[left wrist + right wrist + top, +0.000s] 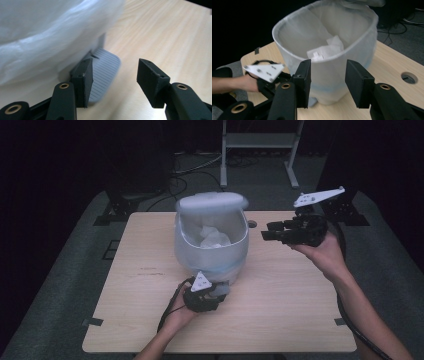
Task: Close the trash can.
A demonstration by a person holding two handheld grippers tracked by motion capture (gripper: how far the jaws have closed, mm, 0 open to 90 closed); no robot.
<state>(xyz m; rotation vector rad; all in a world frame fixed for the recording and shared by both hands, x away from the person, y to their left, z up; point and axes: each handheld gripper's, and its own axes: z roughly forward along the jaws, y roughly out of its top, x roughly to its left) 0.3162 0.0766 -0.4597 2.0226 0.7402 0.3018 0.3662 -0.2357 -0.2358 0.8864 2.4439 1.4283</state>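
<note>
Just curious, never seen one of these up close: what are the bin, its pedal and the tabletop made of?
Bin: probably white plastic, lined with a thin translucent bag that crinkles and shines. Pedal: grey, matte, finely ribbed, likely moulded plastic. Tabletop: pale wood grain, smooth, perhaps laminate, not solid wood.

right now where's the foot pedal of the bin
The grey ribbed pedal sticks out at the base of the white lined bin on the person's side, on the wooden table; the left gripper sits over it, jaws apart.
</note>
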